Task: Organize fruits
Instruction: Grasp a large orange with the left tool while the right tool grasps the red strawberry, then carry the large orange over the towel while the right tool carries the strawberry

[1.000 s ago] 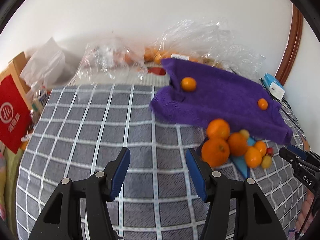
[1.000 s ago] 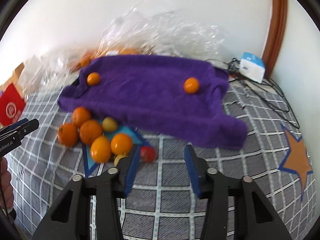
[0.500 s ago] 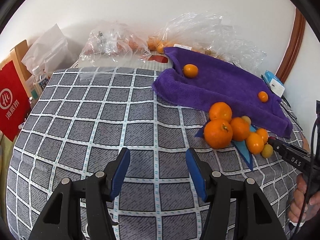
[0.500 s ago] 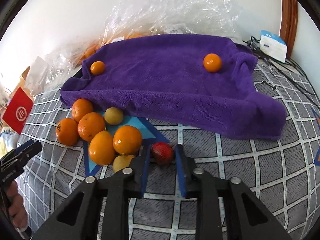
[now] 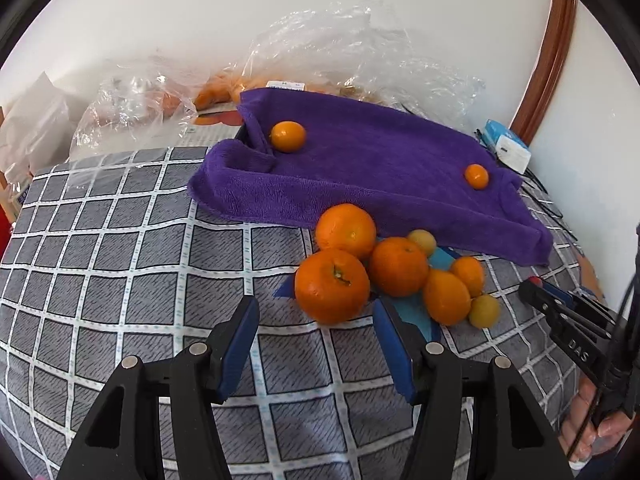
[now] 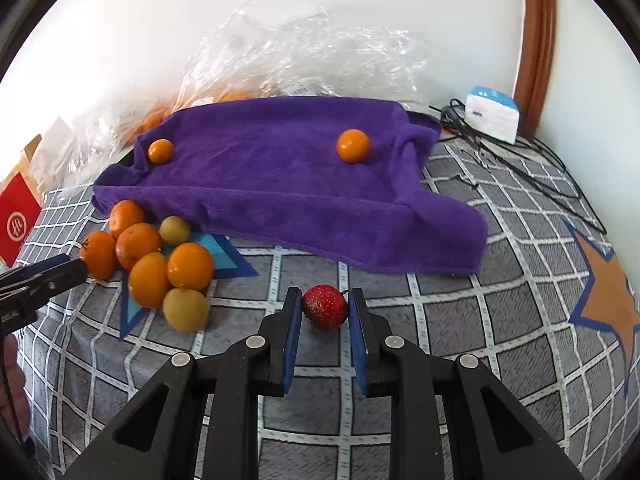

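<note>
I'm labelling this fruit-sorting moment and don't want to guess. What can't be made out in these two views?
- What lies under the purple towel: covered in both views.
- Fruit count in the clear plastic bags: glare and crumpled film, both views.
- Label on the white box: too small, right wrist view.
- Red fruit held in the right hand-held gripper: nearly hidden behind that gripper in the left wrist view.

Grey cloth (image 6: 440, 360) with a white grid across the lower frame, bearing an orange star edged in blue (image 6: 608, 300) at far right. Deep purple towel (image 6: 280, 184) in the middle, two small orange fruits (image 6: 353, 145) upon it. Pile of bright orange fruits (image 5: 332, 286) with dull yellow ones (image 6: 186, 310) among them, over a light blue patch (image 6: 218, 250). Glittery red strawberry (image 6: 325, 306) between blue pads of the black right gripper (image 6: 324, 312). Red box with white emblem (image 6: 18, 222) at left edge.
</note>
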The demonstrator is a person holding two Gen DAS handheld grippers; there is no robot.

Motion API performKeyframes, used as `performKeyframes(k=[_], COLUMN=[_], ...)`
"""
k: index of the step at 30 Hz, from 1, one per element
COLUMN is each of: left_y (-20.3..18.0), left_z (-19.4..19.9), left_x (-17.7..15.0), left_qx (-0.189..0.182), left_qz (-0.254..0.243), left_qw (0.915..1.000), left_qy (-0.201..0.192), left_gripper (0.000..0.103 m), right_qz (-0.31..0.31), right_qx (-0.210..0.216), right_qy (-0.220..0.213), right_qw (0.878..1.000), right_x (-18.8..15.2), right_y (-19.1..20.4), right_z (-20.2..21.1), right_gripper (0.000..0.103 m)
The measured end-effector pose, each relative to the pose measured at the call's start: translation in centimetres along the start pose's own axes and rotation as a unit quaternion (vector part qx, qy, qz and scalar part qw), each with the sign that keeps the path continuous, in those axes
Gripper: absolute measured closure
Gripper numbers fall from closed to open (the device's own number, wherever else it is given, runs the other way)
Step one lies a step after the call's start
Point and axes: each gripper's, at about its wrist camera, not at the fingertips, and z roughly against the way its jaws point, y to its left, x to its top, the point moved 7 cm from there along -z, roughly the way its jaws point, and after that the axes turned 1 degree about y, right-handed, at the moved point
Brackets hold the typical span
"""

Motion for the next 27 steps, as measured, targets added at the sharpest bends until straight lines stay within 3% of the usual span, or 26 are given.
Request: performKeyframes(k=[7,10,16,23,27], left_y=[-0.2,-0.3,-0.3,1.0,1.6], left_z=[-1.5,-1.4,-0.9,1.3,1.8], left_x=[0.2,0.3,0.3,1.0,1.1], left_qx=[-0.007,-0.031,-0.027,-0.012,-0.012], left_qz=[0.015,0.013,0.010,0.039,0.051], left_qw=[0.9998,0.9993,0.9992,0.9954,0.9940], left_qy=[-0.010,-0.013,-0.029,-0.086,-0.096], left_gripper=[0.047,0.063,0.063,0.063,0.063], right_qz=[-0.026,-0.025,-0.014,-0.019,-0.013], right_qx=[0.039,0.042,0.044,0.037,0.036], right_qy=[0.005,-0.003,-0.003,-0.006,-0.008], right_qw=[0.999,0.999,0.999,0.999,0.999], right_x=[-0.2,-0.2,-0.3,-0.3,-0.3], right_y=[-0.7,-0.6,-0.1,-0.3,0.0], right_z=[-0.2,0.0,0.1,0.1,0.3], right_gripper=[0.080,0.080,0.080,0.080,0.080])
